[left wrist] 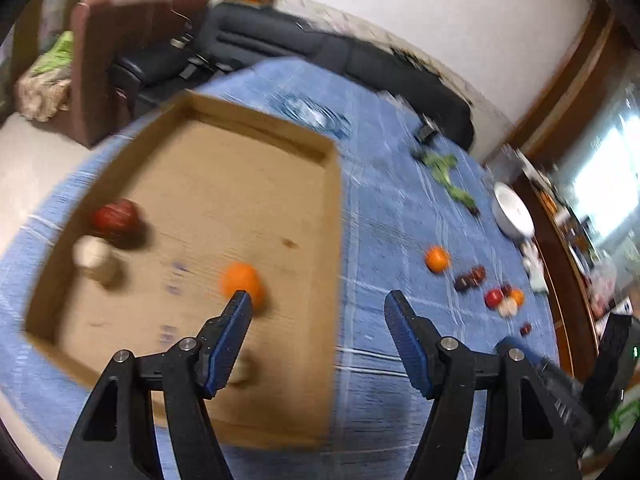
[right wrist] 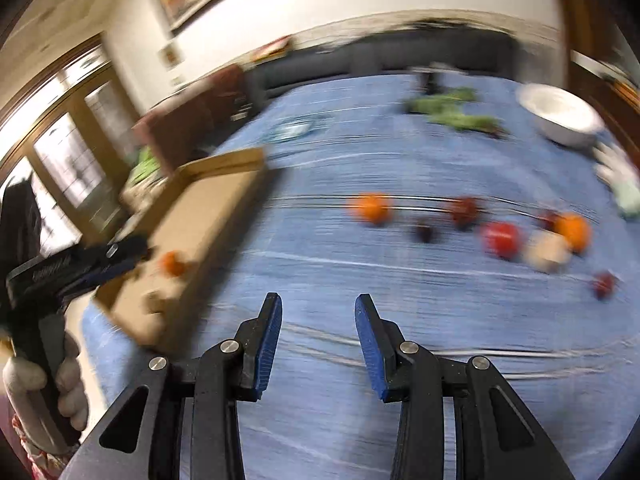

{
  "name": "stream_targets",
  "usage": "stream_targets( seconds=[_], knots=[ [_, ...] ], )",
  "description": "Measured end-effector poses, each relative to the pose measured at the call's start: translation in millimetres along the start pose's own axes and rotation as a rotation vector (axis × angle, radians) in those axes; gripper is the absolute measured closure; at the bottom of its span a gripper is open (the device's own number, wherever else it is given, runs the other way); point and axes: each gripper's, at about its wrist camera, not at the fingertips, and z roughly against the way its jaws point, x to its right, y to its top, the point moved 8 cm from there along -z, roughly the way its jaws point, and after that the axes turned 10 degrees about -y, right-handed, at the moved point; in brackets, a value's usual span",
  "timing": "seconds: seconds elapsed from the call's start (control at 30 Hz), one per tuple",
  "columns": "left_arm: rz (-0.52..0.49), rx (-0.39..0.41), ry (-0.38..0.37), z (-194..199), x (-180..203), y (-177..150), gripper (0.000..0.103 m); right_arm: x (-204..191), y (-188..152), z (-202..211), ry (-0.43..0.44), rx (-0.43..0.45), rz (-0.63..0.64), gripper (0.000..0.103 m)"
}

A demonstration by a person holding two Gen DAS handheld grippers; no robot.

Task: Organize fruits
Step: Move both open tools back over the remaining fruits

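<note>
Orange fruit lies in two places: one orange (left wrist: 242,282) sits on the floor of the cardboard tray (left wrist: 334,216), toward its near right part, just beyond the tip of the left gripper's (left wrist: 318,304) left finger, and I cannot tell whether that finger touches it. The left gripper's jaws stand spread with nothing between them; no earlier view is given to compare. Further left in the tray a red apple (left wrist: 117,216) rests beside a pale round fruit (left wrist: 91,251), the two close together near the tray's left wall. The rest of the fruit is on the blue cloth (left wrist: 384,200) to the right of the tray: a second orange (left wrist: 437,259) on its own, some small dark red fruits (left wrist: 470,278) near it, then a tight cluster of a red apple (right wrist: 501,238), a pale fruit (right wrist: 548,254) and another orange (right wrist: 576,232), with one more small dark fruit (right wrist: 605,284) set apart nearer the camera. The right gripper (right wrist: 319,314) hangs over bare cloth, its jaws parted and empty, well short of that cluster. Beyond the fruit lie some green leaves (right wrist: 452,110) and a white bowl (right wrist: 560,120). A gloved hand (right wrist: 44,384) holds the left gripper's handle at the left edge of the right wrist view. Both views are blurred.
</note>
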Motion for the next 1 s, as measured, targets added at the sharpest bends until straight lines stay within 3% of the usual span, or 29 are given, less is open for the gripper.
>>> stream_targets(
  seconds=[0.13,0.17,0.2,0.3,0.5,0.6,0.83,1.0],
  knots=[
    [-0.075,-0.072,-0.033,-32,34,-12,0.035,99,4,7,-0.171,0.011,-0.129,0.061],
    [-0.109,-0.076,-0.015,-39,44,-14,0.030,116,6,8,-0.194,0.007,-0.157,0.061],
    [-0.148,-0.077,-0.002,-45,54,-14,0.030,129,6,8,-0.204,0.004,-0.182,0.062],
    [-0.161,-0.134,-0.068,-65,79,-16,0.030,155,11,3,-0.203,-0.002,-0.238,0.062],
    [-0.269,-0.144,-0.067,-92,119,-11,0.030,156,34,-22,-0.205,0.020,-0.210,0.062],
    [-0.316,-0.118,0.006,-110,120,-1,0.030,152,37,-35,-0.222,0.018,-0.176,0.062],
    [-0.259,-0.168,0.041,-164,101,10,0.031,154,35,-45,-0.234,0.015,-0.137,0.062],
    [-0.300,-0.147,0.029,-177,110,14,0.031,154,35,-53,-0.257,-0.001,-0.114,0.062]
  ],
)
